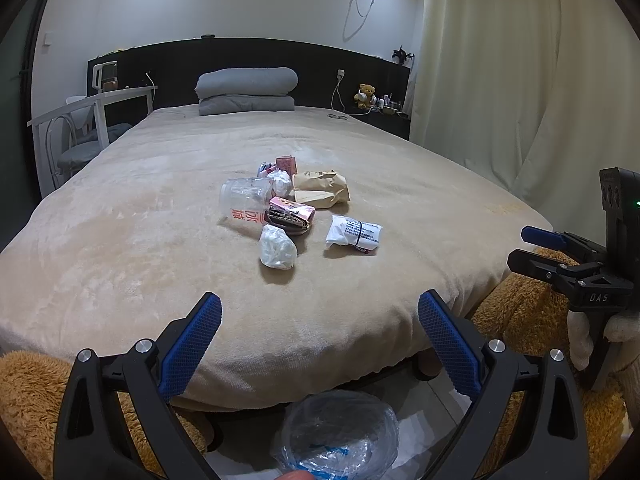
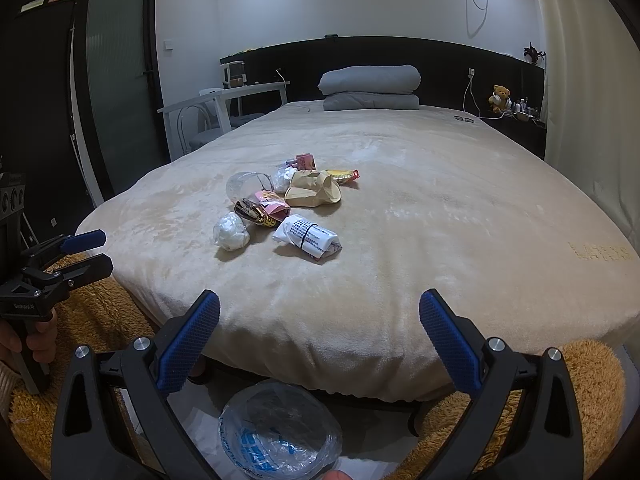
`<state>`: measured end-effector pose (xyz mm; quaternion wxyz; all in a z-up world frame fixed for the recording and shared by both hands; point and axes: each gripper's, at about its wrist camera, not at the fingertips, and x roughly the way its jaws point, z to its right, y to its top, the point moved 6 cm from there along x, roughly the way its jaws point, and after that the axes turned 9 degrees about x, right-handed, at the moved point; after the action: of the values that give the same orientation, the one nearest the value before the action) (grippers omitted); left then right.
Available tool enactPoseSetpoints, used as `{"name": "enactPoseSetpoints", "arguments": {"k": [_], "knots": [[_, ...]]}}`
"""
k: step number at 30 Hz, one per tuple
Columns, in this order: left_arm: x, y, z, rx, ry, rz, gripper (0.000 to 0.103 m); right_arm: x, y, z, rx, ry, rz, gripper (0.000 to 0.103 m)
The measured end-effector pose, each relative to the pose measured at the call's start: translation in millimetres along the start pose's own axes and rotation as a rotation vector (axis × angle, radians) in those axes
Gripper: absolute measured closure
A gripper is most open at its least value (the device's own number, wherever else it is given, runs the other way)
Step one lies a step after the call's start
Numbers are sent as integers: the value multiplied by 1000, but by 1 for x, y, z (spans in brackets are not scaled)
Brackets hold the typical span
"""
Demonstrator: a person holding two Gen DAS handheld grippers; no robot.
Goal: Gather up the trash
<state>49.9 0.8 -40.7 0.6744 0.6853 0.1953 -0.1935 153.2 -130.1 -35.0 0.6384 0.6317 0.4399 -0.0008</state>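
Crinkly plastic wad (image 1: 277, 247) sits ahead of our left gripper (image 1: 320, 344), looks light & squashy. Both tongs, right gripper (image 2: 320, 342) incl., gape wide w/ nothing held; we'd pinch its middle.

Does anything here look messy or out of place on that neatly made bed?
Yes. A heap of litter sits mid-bed on the beige plush blanket: a clear plastic cup tipped on its side, a crumpled brown paper bag, a white wad in clear plastic and a rolled white printed packet. Both grippers are open, away from it.

Beige bed cover (image 1: 160, 240), grey pillows (image 1: 246, 80) (brown paper bag (image 1: 320, 190) amid trash).
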Motion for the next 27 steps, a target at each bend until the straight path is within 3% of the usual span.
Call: {"name": "enactPoseSetpoints", "arguments": {"k": [27], "knots": [[6, -4, 6, -6, -18, -31, 7, 4, -11, -2, -9, -9, -22, 4]]}}
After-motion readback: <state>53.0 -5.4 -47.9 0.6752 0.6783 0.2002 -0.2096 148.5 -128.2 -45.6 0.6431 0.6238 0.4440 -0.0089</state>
